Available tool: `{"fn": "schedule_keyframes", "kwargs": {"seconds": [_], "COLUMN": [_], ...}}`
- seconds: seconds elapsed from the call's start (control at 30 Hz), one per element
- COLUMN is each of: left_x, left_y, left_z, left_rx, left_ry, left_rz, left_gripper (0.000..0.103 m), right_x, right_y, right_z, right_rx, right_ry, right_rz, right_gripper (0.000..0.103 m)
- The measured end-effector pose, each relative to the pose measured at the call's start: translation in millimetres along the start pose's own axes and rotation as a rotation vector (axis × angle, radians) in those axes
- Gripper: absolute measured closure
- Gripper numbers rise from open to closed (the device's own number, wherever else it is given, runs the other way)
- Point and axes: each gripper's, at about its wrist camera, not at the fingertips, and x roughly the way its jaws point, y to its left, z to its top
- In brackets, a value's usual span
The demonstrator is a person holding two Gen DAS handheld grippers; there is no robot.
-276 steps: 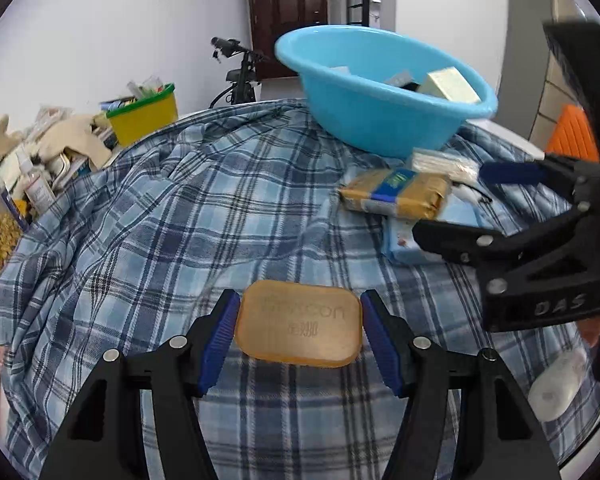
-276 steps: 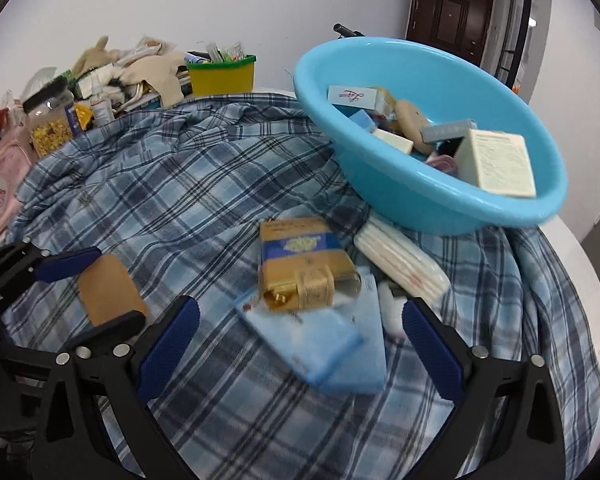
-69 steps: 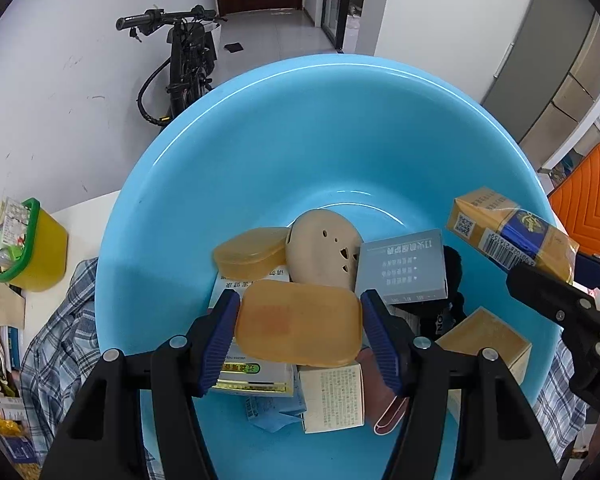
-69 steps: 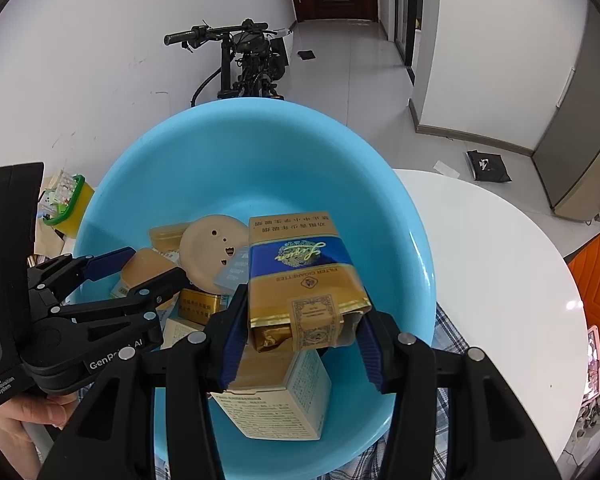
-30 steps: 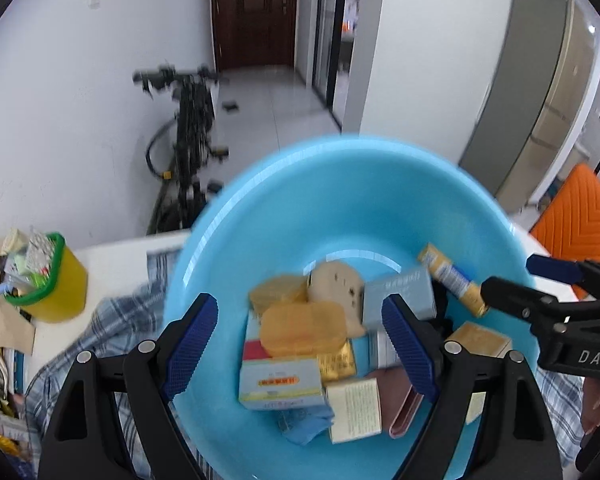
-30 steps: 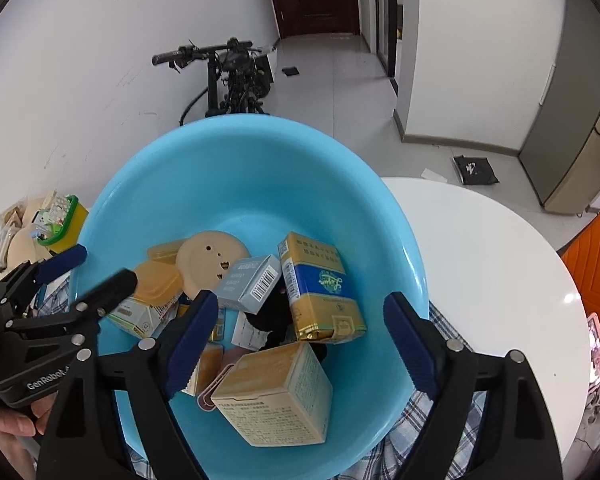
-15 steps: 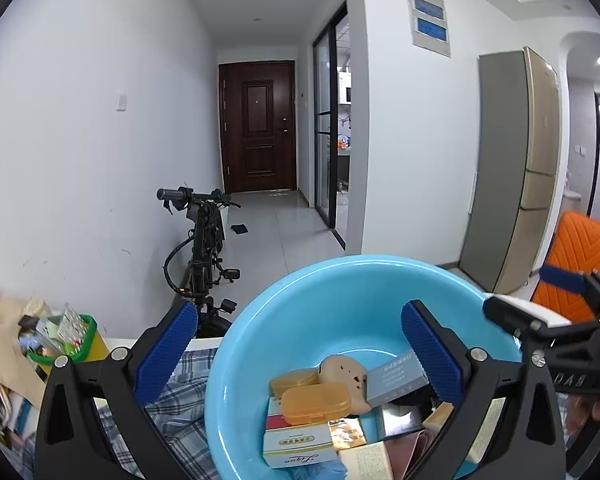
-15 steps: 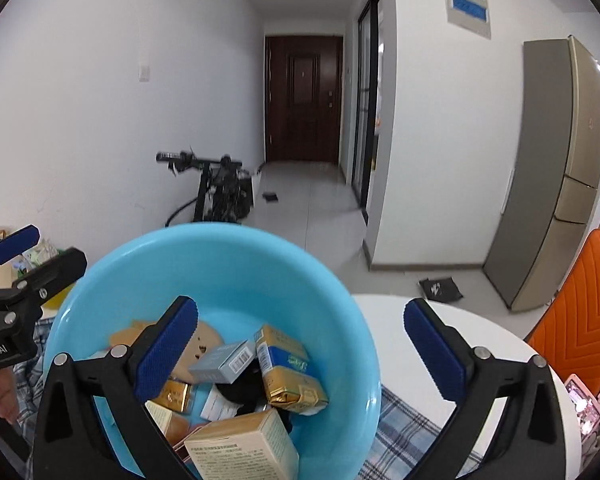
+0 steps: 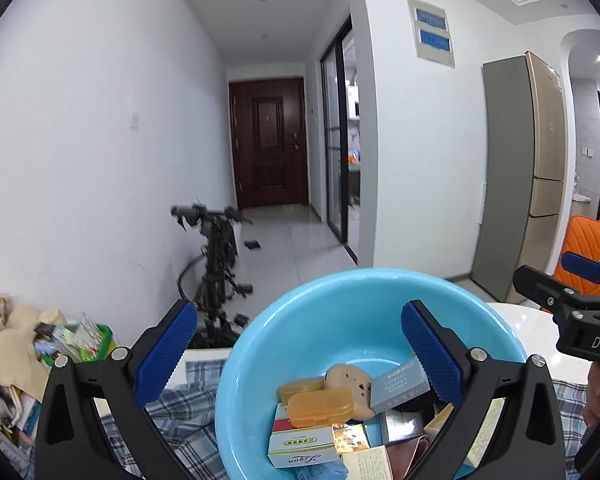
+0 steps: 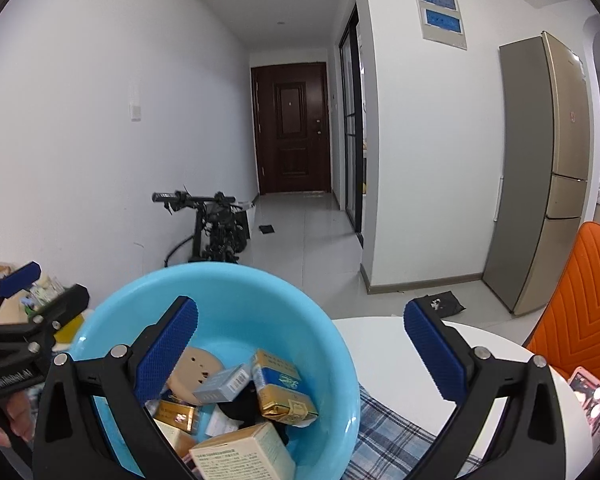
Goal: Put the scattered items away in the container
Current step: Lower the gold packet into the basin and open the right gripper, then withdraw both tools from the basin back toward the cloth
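The blue basin (image 9: pixel 240 360) (image 10: pixel 340 352) fills the lower part of both views and holds several items. Among them are an orange translucent case (image 9: pixel 320 406), a gold and blue packet (image 10: pixel 280 384), a round beige piece (image 10: pixel 198 368) and a grey-blue box (image 9: pixel 400 384). My left gripper (image 9: pixel 299 312) hangs open above the basin's near side with nothing between its fingers. My right gripper (image 10: pixel 300 308) is also open and empty, over the basin's right half. Each gripper shows at the edge of the other's view, the right gripper (image 9: pixel 572 280) and the left gripper (image 10: pixel 32 288).
The basin stands on a blue plaid cloth (image 9: pixel 184 412) over a white round table (image 10: pixel 392 360). A yellow bin (image 9: pixel 80 340) and a heap of clutter (image 9: pixel 8 344) lie left. A bicycle (image 9: pixel 216 256) leans on the wall behind. An orange chair (image 10: pixel 580 312) stands right.
Both grippers have opened wider, risen and tilted up, so the basin has dropped low in both views. The orange case and the gold packet lie in the basin, out of the jaws.
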Motion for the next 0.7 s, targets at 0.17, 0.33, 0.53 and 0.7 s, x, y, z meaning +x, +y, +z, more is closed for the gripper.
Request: {"fn": "schedule_keyframes", "kwargs": {"seconds": [0.17, 0.33, 0.53, 0.7], "left_x": [-27, -50, -84, -129], "left_y": [-12, -13, -14, -25], "left_z": [1, 0, -2, -4], "left_rx": [-0.020, -0.055, -0.003, 0.066], "left_ry": [-0.049, -0.053, -0.057, -0.087], "left_rz": [-0.070, -0.044, 0.031, 0.038], "left_gripper": [0.000, 0.000, 0.000, 0.000], "right_x": [-14, -31, -65, -108], "right_y": [2, -7, -4, 10], "right_z": [1, 1, -6, -18], "right_rx": [-0.012, 0.011, -0.033, -0.099], "right_ry": [-0.030, -0.048, -0.055, -0.055], "right_rz": [0.021, 0.041, 0.034, 0.071], "right_gripper": [0.000, 0.000, 0.000, 0.000]}}
